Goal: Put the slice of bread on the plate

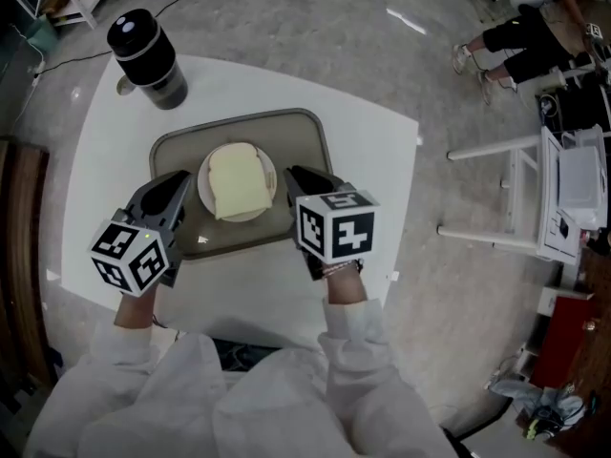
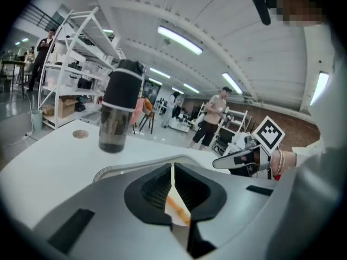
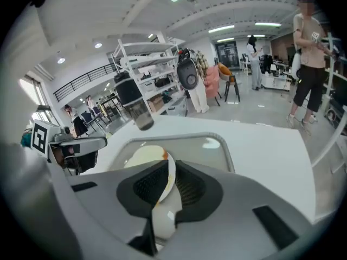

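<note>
A white table (image 1: 248, 84) carries the grey tray (image 1: 310, 127), and a black tumbler (image 1: 148, 57) stands beyond the tray's far left corner. Over the tray, the left gripper (image 1: 179, 183) and right gripper (image 1: 290, 174) each pinch opposite rims of the plate (image 1: 266, 164). The slice of bread (image 1: 237, 181) lies flat on that plate.

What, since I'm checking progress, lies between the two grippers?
The plate, bread on it, in the head view; left gripper and right gripper each clamp its rim.
</note>
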### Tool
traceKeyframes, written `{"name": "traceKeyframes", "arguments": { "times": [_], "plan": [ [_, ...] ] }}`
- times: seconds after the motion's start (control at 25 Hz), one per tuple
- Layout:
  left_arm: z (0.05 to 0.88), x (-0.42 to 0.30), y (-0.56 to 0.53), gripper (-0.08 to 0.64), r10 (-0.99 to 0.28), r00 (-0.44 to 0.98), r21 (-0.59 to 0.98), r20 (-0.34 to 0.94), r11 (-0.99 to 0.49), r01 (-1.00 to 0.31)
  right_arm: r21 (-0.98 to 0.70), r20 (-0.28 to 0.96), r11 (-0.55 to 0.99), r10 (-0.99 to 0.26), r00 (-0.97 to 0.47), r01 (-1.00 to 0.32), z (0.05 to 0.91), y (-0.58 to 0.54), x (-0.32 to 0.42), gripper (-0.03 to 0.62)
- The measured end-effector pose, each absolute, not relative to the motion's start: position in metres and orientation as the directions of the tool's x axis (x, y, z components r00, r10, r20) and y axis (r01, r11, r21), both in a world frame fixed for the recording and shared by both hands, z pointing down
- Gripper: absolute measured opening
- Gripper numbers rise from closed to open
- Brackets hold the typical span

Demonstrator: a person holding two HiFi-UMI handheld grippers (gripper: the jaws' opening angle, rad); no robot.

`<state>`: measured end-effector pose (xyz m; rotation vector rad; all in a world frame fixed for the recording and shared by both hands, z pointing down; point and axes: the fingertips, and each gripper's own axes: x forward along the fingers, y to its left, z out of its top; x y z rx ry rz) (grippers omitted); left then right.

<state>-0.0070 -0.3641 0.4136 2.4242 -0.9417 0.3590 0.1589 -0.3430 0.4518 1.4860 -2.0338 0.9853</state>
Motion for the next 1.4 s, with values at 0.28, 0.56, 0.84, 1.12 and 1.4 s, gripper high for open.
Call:
{"name": "traceKeyframes", "arguments": {
  "times": [0.28,0.56,0.84,1.12,1.4],
  "plan": [
    [0.353,0.008,-0.283,0.012,-0.591,0.768,0.402,0.245,-0.659,-0.636,-0.35,0.444,0.333,-0.764,-0.468,-0.875,0.36,-0.279,0.134,0.029],
    [0.338,0.025,-0.184,0.009,-0.59,0.776,0.41,0.224,-0.666,-0.624,-0.385,0.337,0.466,-0.732,-0.592,-0.796,0.331,-0.187,0.109,0.02],
    [0.342,0.025,-0.128,0.009,-0.523,0.79,0.374,0.318,-0.697,-0.612,-0.337,0.363,0.536,-0.685,-0.632,-0.774,0.326,-0.123,0.082,0.018],
    [0.344,0.029,-0.093,0.009,-0.432,0.831,0.377,0.351,-0.747,-0.547,-0.299,0.403,0.616,-0.611,-0.682,-0.729,0.32,-0.082,0.065,0.015],
    [0.343,0.023,-0.075,0.009,-0.399,0.848,0.391,0.35,-0.76,-0.519,-0.342,0.423,0.634,-0.555,-0.716,-0.694,0.317,-0.062,0.051,0.015]
  ]
}}
